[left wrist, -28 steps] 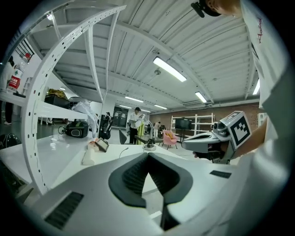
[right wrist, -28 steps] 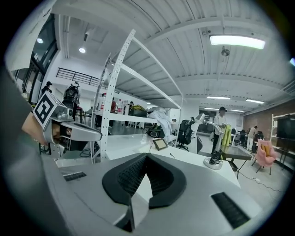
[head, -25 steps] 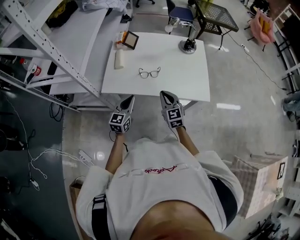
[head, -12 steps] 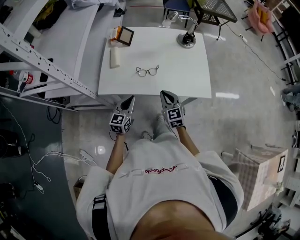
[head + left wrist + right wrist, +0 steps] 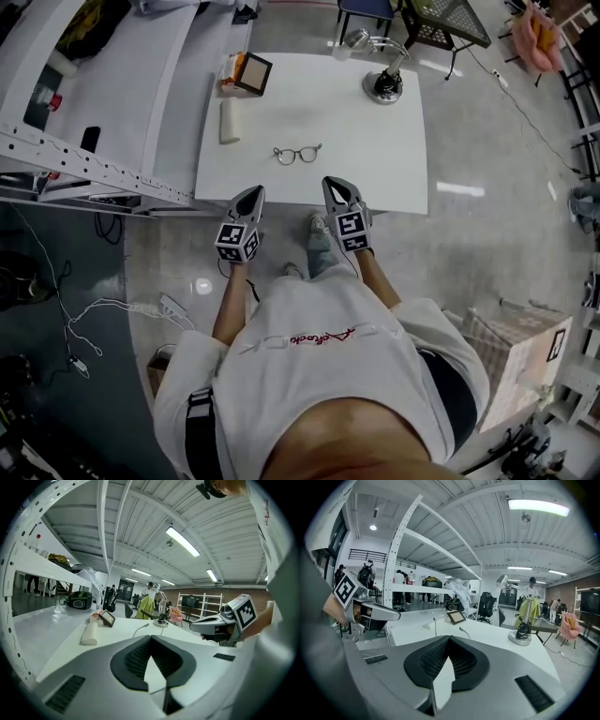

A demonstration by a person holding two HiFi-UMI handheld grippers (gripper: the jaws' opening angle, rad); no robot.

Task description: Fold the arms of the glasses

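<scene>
**Both claws shut and empty, glasses ahead between them**

The glasses [image 5: 297, 154] lie on the white worktop [image 5: 375, 159], a little in from its near edge and roughly midway along it. The arms look unfolded, though they are too small to be sure.

The left claw [image 5: 251, 193] has its tip just over the near edge. Its jaws are pressed together with nothing between them. From this claw the glasses sit at about 2 o'clock in the head view, clearly apart from it.

The right claw [image 5: 335, 185] also reaches just over the near edge, with its jaws closed all the way and nothing in them. From here the glasses sit at about 10 o'clock, again with a gap and no contact.

The two claws are side by side and point toward 12 o'clock. The glasses are ahead of the space between them.

Farther back on the worktop, taken from the glasses:
- A white roll [image 5: 229, 122] lies at 10 o'clock.
- A small frame [image 5: 255, 73] stands at 11 o'clock.
- A lamp base [image 5: 384, 86] stands at 2 o'clock.
</scene>
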